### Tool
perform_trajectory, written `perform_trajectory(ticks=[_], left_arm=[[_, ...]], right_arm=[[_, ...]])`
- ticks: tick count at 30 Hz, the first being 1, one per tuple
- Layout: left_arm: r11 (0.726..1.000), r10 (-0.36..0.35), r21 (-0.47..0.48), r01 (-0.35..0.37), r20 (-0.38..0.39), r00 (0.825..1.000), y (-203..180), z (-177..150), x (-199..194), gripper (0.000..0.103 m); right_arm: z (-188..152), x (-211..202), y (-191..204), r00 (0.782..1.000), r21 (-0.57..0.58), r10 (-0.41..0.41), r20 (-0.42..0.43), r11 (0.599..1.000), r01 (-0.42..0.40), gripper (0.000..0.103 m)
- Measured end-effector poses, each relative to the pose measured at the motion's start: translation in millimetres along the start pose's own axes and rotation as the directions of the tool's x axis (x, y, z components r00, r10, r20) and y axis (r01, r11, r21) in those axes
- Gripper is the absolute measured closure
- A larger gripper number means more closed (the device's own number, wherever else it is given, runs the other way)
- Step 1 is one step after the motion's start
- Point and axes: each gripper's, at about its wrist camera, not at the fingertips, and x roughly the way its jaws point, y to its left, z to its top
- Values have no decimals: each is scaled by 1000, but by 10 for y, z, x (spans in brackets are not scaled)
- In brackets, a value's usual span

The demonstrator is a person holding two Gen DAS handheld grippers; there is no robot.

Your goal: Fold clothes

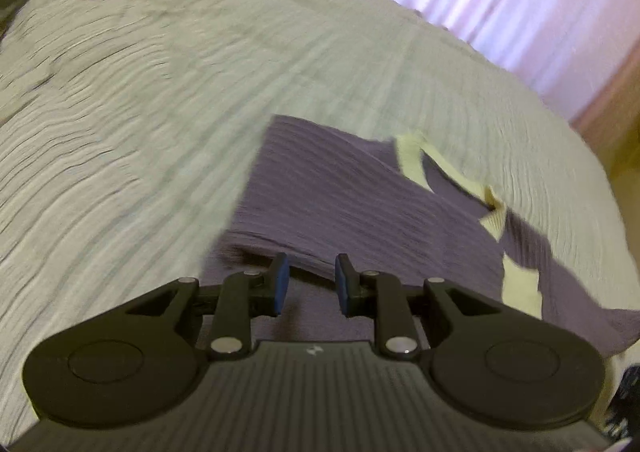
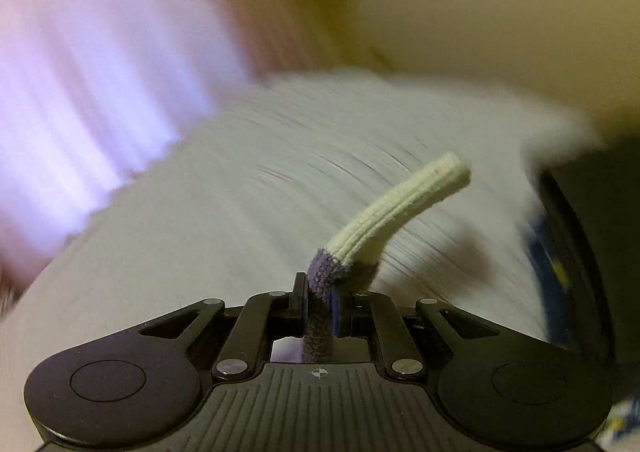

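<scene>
Purple garment [image 1: 340, 191] edge pinched by right gripper [image 2: 320, 304], left gripper [image 1: 310, 280] spread

Purple ribbed knit garment [image 1: 340, 191] with cream trim [image 2: 396, 207]; crinkled cloth bedspread [image 1: 160, 91]; matt black plastic gripper [image 1: 308, 284]

Purple ribbed knit garment [image 1: 340, 191] with cream-yellow trim [image 1: 412, 155]. Left wrist view: lies partly folded in the centre to lower right of frame, spread flat on a pale crinkled cover, left edge straight, a fold ridge along its lower edge near bottom centre. Cream trim bands run diagonally down its right side. Right wrist view: a bunched purple piece with a cream ribbed cuff [image 2: 396, 211] sticks up at centre, curving to the upper right, cuff end free in the air.
</scene>
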Motion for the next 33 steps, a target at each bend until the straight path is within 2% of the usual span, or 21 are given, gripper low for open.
perform_trajectory(ticks=[2, 3, 5, 6, 7, 8, 9, 11, 12, 13, 17, 21, 24, 25, 27, 29, 31, 33], left_arm=[[999, -8, -34, 8, 12, 1000, 144, 50, -95, 84], [999, -9, -47, 10, 17, 1000, 209, 74, -141, 84], [998, -11, -66, 13, 23, 1000, 325, 123, -213, 84], [997, -12, -74, 14, 24, 1000, 372, 143, -237, 84], [997, -13, -82, 15, 26, 1000, 420, 163, -260, 84], [996, -12, -93, 14, 25, 1000, 468, 176, -274, 84], [994, -11, -106, 13, 25, 1000, 516, 187, -285, 84], [991, -16, -135, 18, 19, 1000, 600, 187, -280, 84], [989, -26, -145, 27, 9, 1000, 640, 185, -257, 84], [989, -35, -145, 35, -3, 999, 657, 177, -225, 83], [990, -70, -128, 64, -46, 996, 639, 152, -28, 81], [984, -115, -142, 105, -59, 992, 509, 171, 216, 77], [981, -140, -145, 131, -52, 989, 395, 259, 399, 74], [981, -144, -139, 136, -48, 988, 355, 289, 458, 71], [983, -133, -135, 125, -53, 990, 300, 339, 610, 68], [983, -122, -146, 111, -67, 990, 279, 380, 753, 68], [983, -121, -148, 107, -88, 989, 255, 397, 905, 67], [986, -124, -123, 111, -107, 986, 220, 378, 994, 73]], right_arm=[[-55, -362, 711, 991, -191, 122, 50, 975, -110, 94], [-169, -572, 1130, 978, -298, 201, 57, 938, -175, 94], [-503, -1010, 1867, 935, -470, 352, 31, 831, -297, 94], [-751, -1218, 2204, 907, -539, 422, -14, 761, -362, 82], [-1005, -1372, 2487, 880, -593, 469, -79, 687, -419, 38], [-1267, -1480, 2722, 858, -630, 493, -148, 621, -466, 16], [-1527, -1533, 2875, 838, -650, 503, -211, 568, -505, 7], [-2028, -1630, 3133, 799, -673, 500, -333, 468, -573, 7], [-2230, -1655, 3149, 797, -675, 466, -385, 447, -587, 7], [-2397, -1659, 3129, 799, -677, 428, -423, 436, -593, 7], [-2702, -1460, 2819, 849, -711, 252, -464, 465, -527, 7], [-2803, -1197, 2344, 926, -787, 74, -371, 505, -356, 7], [-2668, -975, 1932, 960, -829, -2, -278, 505, -239, 21], [-2618, -904, 1807, 967, -839, -12, -253, 501, -213, 21], [-2579, -776, 1714, 975, -858, -10, -223, 476, -191, 22], [-2586, -675, 1699, 980, -882, -1, -201, 434, -180, 24], [-2662, -558, 1711, 980, -904, 8, -200, 385, -188, 40], [-2728, -435, 1711, 977, -914, 3, -214, 353, -202, 50]])
